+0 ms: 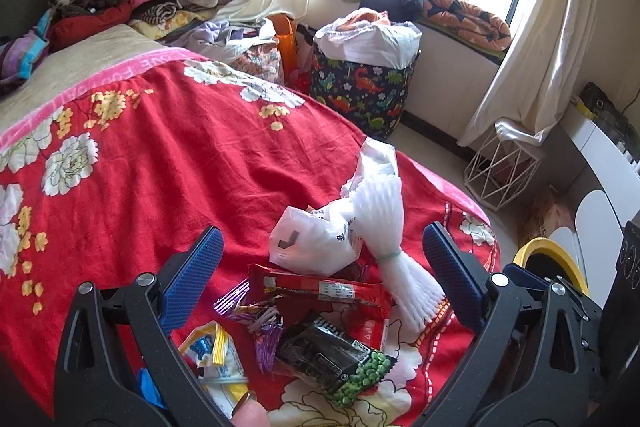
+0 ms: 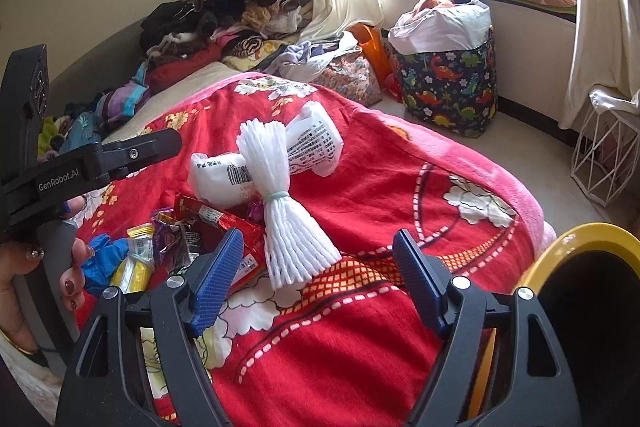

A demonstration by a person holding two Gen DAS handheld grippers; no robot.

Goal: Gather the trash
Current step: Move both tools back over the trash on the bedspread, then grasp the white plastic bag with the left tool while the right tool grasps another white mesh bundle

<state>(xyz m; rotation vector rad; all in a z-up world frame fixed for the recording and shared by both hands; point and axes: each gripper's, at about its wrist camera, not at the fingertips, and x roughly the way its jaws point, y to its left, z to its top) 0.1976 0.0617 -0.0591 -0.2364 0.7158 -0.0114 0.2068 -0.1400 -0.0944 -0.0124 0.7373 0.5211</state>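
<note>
Nothing looks collected yet. Left tongs (image 1: 322,275) and right tongs (image 2: 318,281) both gape wide, empty. Trash pile (image 1: 320,307) lies on the red bed (image 1: 160,167): wrappers, plastic bag, foam netting (image 2: 280,195). Yellow-rimmed bin (image 2: 580,239) at 3 o'clock. Dinosaur hamper (image 1: 364,87) at 12, well apart.

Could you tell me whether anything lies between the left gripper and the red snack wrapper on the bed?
Nothing visible does. The left gripper is open, and the red snack wrapper lies exposed on the red blanket between its fingers. The white plastic bag and foam net bundle lie just beyond it, not in front.
</note>
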